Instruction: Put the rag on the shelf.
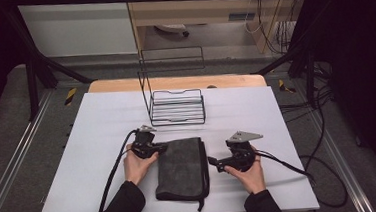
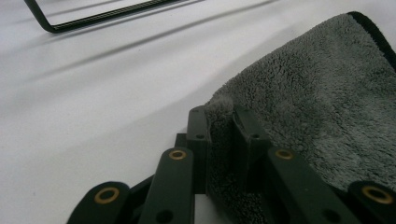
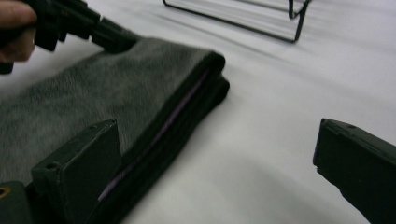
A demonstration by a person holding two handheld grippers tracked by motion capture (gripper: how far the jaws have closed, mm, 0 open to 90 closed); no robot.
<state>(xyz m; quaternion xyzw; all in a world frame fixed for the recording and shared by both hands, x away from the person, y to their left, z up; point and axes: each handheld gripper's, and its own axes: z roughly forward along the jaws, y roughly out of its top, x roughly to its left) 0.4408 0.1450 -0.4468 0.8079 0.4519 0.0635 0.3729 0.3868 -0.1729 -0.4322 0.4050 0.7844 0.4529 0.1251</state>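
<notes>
Two grippers sit at our folded grey towel (image 1: 182, 167), which lies flat on the white table (image 1: 102, 132) in front of the wire rack (image 1: 176, 106). Our left gripper (image 2: 221, 135) pinches the towel's left edge between its jaws. Our right gripper (image 3: 219, 172) hangs spread wide just beside the towel's right edge, its pads clear of the cloth.
</notes>
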